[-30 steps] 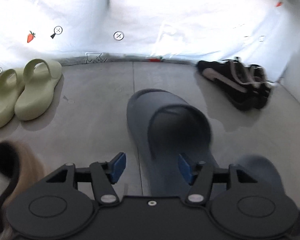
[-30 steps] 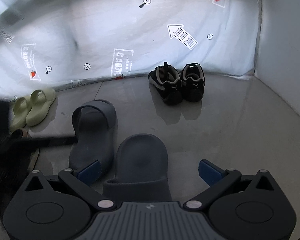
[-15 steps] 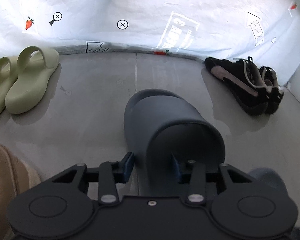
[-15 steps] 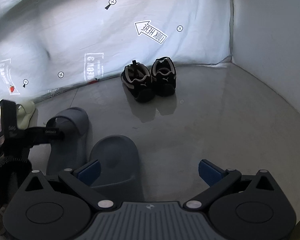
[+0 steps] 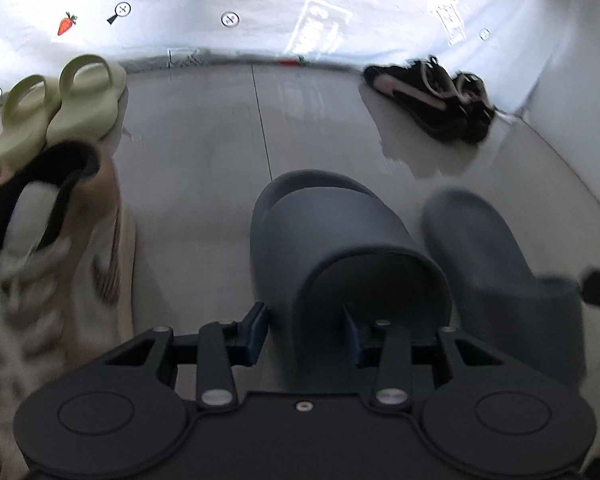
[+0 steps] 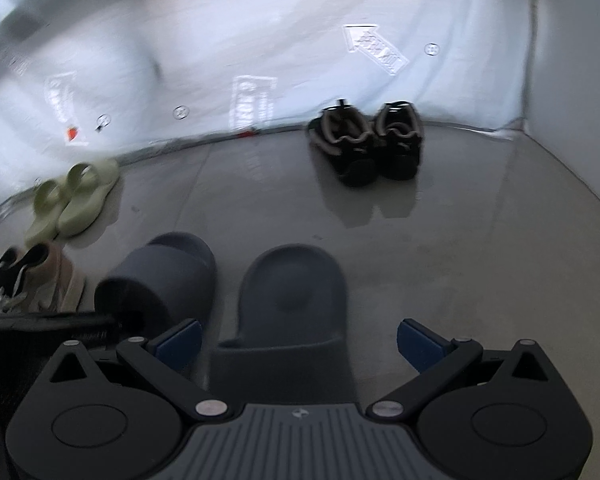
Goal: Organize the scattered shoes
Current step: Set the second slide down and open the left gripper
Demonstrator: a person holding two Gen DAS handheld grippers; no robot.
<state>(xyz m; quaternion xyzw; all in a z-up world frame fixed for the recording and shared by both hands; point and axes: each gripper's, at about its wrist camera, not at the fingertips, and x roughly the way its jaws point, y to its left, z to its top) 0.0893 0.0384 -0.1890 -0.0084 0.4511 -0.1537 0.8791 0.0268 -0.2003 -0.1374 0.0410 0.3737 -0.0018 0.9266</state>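
A dark blue slide point(image 5: 332, 232) lies toe-away on the grey floor, and my left gripper point(image 5: 304, 334) is shut on the left side of its strap, one finger outside and one inside. Its twin slide point(image 5: 480, 240) lies just to the right, parallel to it. In the right wrist view my right gripper point(image 6: 298, 338) stands open astride that twin slide point(image 6: 296, 288), pads apart from it, with the held slide point(image 6: 168, 276) to its left.
A pair of green slides point(image 5: 68, 108) and a pair of black sneakers point(image 5: 432, 96) stand along the white printed sheet at the back. A tan laced sneaker point(image 5: 80, 232) lies close on the left. A white wall point(image 6: 580, 80) bounds the right.
My left gripper has shut on the slide's strap and shifted sideways with it. The twin slide now shows alongside on the right and the tan sneaker on the left. The right gripper stays open.
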